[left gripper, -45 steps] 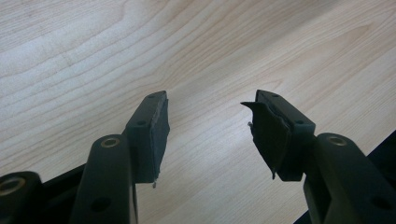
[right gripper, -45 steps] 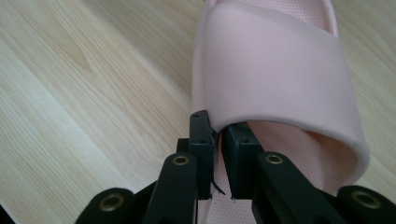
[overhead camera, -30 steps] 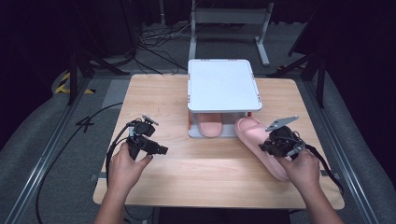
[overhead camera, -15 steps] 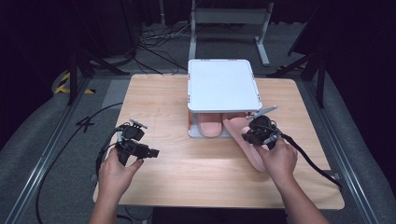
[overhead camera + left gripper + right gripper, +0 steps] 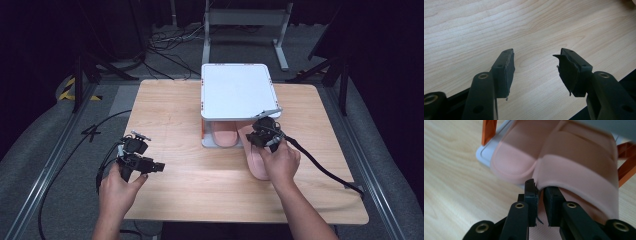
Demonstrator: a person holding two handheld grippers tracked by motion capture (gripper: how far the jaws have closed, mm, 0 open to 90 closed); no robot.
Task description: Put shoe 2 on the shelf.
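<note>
Your right gripper [image 5: 539,192] has its fingers clenched on the strap edge of the pink slipper [image 5: 579,167]. That slipper is soft pink foam with a wide band across the top and a finely textured footbed. Its toe end sits at the front opening of the white rack [image 5: 237,90]; its heel lies on the desk [image 5: 170,110] under your right hand [image 5: 281,162]. A second pink slipper [image 5: 225,135] is already under the rack's flat white top, just left of the held one. The rack has orange legs [image 5: 488,131].

Your left gripper [image 5: 535,72] has its fingers released and wide apart, holding nothing, hovering over bare wood near the desk's front left, well apart from the rack.

The desk is light wood with visible grain. The room is dark, with grey floor, a metal stand [image 5: 245,25] behind the desk and cables [image 5: 165,47] on the floor.
</note>
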